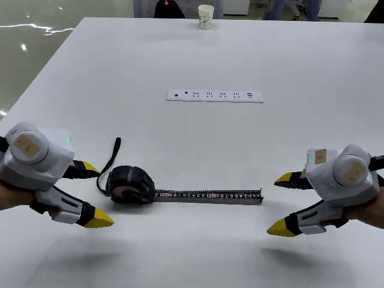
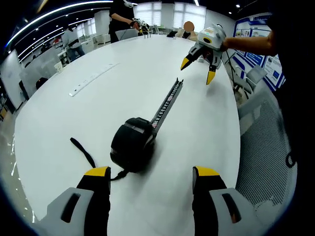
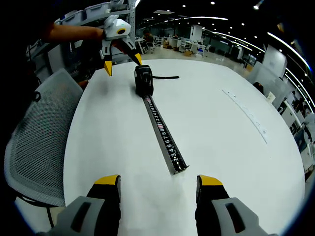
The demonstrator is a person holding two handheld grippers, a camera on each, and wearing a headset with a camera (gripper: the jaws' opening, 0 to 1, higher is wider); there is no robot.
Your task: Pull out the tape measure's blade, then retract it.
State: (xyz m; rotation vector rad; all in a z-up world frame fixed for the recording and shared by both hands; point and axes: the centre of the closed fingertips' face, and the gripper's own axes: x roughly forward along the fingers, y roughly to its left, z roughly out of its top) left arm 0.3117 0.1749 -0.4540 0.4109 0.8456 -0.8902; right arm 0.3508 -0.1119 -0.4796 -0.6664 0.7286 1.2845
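Left claw and right claw, both wide open and empty, flank the tape measure lying on the white surface, its blade extended. If the blade retracts unguided, it may whip back and jolt the case. A power strip lies beyond.

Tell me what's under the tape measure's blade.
The blade lies flat on the white table, pulled out from the case. The strip of table directly beneath it is covered.
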